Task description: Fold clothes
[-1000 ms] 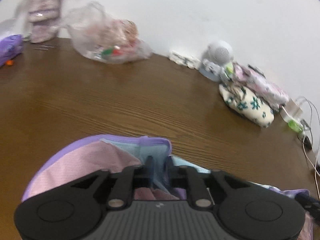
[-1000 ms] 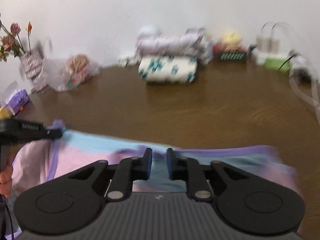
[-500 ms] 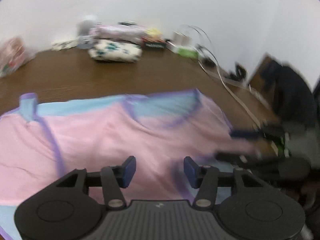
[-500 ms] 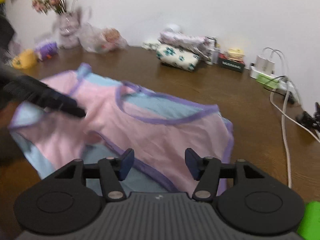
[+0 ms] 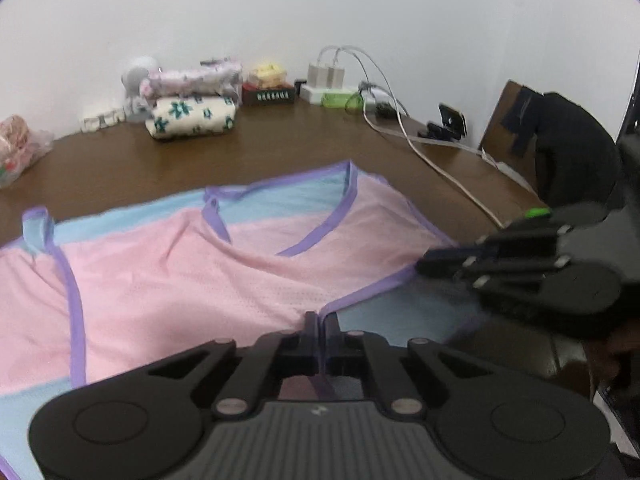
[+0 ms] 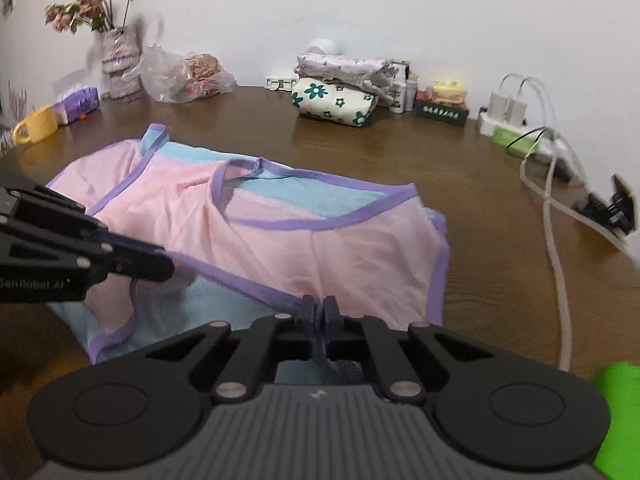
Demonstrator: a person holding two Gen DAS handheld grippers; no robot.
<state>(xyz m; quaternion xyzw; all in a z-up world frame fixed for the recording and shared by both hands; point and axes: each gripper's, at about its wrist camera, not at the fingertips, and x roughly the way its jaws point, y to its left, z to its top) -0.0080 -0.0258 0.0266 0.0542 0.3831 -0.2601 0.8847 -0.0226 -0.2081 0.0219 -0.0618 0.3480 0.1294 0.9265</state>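
Note:
A pink and light-blue sleeveless top [image 5: 200, 280] with purple trim lies spread on the brown wooden table [image 5: 280, 148]. My left gripper [image 5: 321, 320] is closing tight on the purple hem at the top's near edge, and cloth shows between its fingers. My right gripper [image 6: 320, 306] is closing the same way on the purple edge of the top [image 6: 280, 248], further right. Each gripper shows in the other's view: the right gripper [image 5: 424, 266] at the cloth's right corner, the left gripper [image 6: 166, 268] on the left edge.
Folded floral clothes [image 6: 336, 100] are stacked at the table's back. A power strip with white cables [image 6: 552, 184] and a clip stand [image 6: 612, 208] lie at the right. A flower vase [image 6: 120, 60], plastic bag [image 6: 184, 76] and yellow mug [image 6: 36, 128] stand back left.
Both grippers swung round over the top, opened wide half a second ago, and have now come shut on its purple near edge. The top lies spread flatter than before.

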